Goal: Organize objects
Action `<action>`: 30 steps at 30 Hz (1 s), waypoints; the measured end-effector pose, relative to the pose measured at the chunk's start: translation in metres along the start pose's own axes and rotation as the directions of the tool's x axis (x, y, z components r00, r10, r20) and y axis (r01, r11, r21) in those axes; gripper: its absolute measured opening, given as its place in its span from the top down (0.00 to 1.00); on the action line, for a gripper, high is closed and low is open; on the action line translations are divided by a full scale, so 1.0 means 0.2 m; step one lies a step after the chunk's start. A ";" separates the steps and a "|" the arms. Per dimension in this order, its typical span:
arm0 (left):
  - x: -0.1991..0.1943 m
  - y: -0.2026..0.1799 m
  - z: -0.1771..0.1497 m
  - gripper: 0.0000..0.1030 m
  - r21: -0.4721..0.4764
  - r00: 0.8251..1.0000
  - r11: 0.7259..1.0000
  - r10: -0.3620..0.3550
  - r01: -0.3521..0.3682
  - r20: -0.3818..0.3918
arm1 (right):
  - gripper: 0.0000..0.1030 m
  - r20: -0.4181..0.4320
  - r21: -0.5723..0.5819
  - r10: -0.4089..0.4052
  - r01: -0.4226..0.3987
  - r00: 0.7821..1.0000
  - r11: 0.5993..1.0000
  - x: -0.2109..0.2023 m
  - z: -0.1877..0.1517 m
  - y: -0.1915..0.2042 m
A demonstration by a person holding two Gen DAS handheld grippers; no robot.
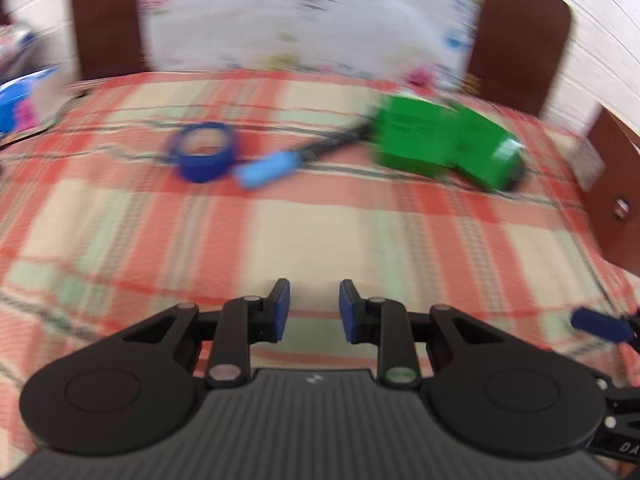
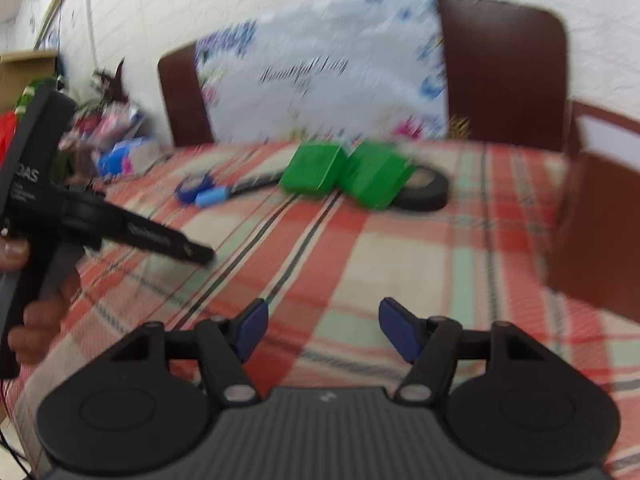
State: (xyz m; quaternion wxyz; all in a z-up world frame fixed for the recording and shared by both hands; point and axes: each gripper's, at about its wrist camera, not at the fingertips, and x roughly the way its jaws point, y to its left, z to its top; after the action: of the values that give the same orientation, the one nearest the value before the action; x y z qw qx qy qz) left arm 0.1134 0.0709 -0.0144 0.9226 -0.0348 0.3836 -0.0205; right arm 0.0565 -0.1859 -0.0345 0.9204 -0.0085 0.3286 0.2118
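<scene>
Both views are blurred by motion, so fine detail is lost. A plaid bedspread [image 1: 320, 220] in red, cream and pale green covers the surface, and the things to organize lie in a loose row at its far side: a roll of blue tape [image 1: 204, 151] on the left, a light-blue-handled tool [image 1: 276, 166] with a dark shaft just beside it and reaching toward two green boxes [image 1: 436, 142] that touch one another. From the right wrist view a black tape roll [image 2: 426, 190] shows under and behind the right-hand green box. Behind the row a floral pillow [image 1: 312, 16] leans against a brown headboard [image 1: 520, 36]; a brown side rail [image 2: 592, 232] closes off the right edge, and a heap of packets [image 2: 120, 148] crowds the far left corner. The near and middle cloth lies bare between the grippers and the row — nothing stands in the way there. The left gripper [image 1: 314, 308] hovers over the near cloth with its blue pads a moderate gap apart, holding nothing; the right gripper [image 2: 323, 330] is spread wider, also holding nothing. The two grippers sit close side by side.
</scene>
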 end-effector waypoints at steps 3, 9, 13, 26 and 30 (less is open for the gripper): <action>0.01 0.29 0.01 0.71 -0.065 0.991 0.990 0.128 -0.125 0.044 | 0.38 -0.041 -0.095 0.026 -0.030 0.999 0.995 0.11 0.03 0.14; 0.02 0.73 -0.05 0.71 -0.214 0.934 0.945 0.291 -0.247 0.209 | 0.41 0.014 -0.174 0.132 -0.128 0.991 0.976 0.40 0.43 0.42; 0.00 0.83 -0.07 0.69 -0.291 0.940 0.946 0.218 -0.139 0.260 | 0.39 -0.004 -0.260 0.173 -0.168 0.985 0.951 0.71 0.63 0.66; 0.00 0.80 -0.08 0.64 -0.317 0.942 0.944 0.183 -0.089 0.280 | 0.43 -0.123 -0.346 0.186 -0.217 0.975 0.913 0.72 0.36 0.82; 0.00 0.76 -0.06 0.59 -0.270 0.946 0.956 0.188 -0.115 0.262 | 0.43 -0.092 -0.351 0.135 -0.159 0.987 0.923 0.38 0.13 0.59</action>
State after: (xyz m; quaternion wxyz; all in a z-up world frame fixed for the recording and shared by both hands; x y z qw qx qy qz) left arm 0.1064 0.2221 -0.0355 0.9551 -0.1239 0.2476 0.1050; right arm 0.0782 -0.0447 -0.0451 0.8736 -0.1578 0.3147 0.3361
